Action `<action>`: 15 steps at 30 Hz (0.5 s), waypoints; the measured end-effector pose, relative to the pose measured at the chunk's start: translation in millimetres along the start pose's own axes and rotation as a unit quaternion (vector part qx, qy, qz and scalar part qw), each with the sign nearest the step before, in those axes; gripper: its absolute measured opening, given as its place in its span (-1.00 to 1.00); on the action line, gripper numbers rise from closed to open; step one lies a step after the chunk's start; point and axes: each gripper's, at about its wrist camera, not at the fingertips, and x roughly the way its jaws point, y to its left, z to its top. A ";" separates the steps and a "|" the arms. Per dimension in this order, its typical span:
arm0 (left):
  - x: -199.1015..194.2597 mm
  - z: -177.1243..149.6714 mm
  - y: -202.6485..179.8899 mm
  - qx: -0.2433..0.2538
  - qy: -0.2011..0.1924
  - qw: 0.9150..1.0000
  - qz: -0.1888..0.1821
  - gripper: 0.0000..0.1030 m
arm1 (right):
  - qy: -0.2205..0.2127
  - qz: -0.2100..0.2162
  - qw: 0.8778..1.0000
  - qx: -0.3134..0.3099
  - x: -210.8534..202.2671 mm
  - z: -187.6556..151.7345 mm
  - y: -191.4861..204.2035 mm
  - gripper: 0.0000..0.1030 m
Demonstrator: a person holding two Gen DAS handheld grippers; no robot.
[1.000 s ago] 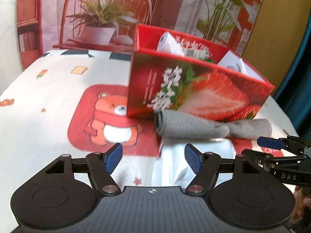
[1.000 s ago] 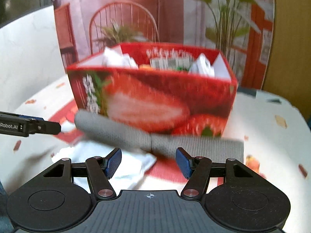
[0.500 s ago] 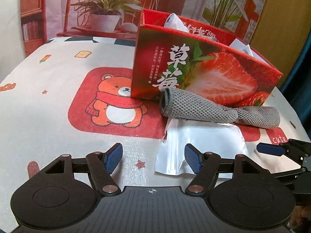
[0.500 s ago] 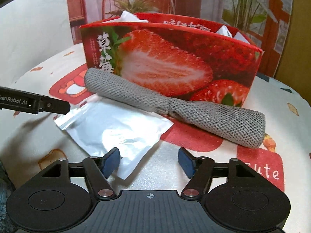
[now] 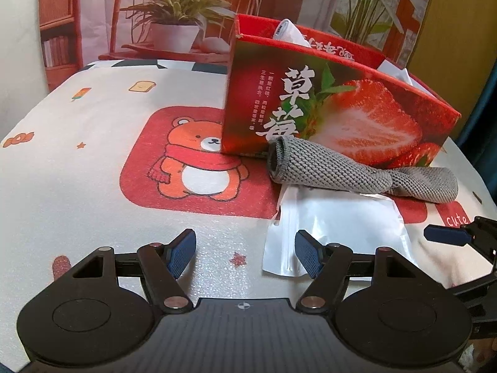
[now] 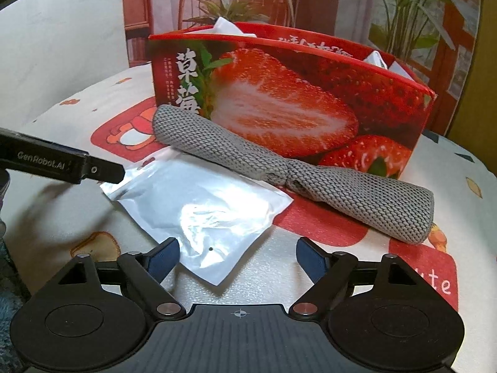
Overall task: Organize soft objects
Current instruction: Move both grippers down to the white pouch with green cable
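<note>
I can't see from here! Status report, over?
Left claw open, right claw open, both empty. Grey knitted roll lying against strawberry box. Silver pouch in front.

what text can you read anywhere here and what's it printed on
"草莓": big white characters on the front of the red strawberry box.
"GenRobot.AI": on the side of the left gripper, seen in the right wrist view.
"cute": white letters on a red patch of the tablecloth; the right wrist view shows only "ute".
Small white columns beside "草莓": too small to read.
Characters on the box's inner back wall: seen reversed, not readable.
</note>
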 end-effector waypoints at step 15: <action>4.3 -2.7 -1.2 0.002 0.006 1.000 0.001 0.41 | 0.008 -0.006 0.999 -0.030 9.3 -4.4 5.1 0.75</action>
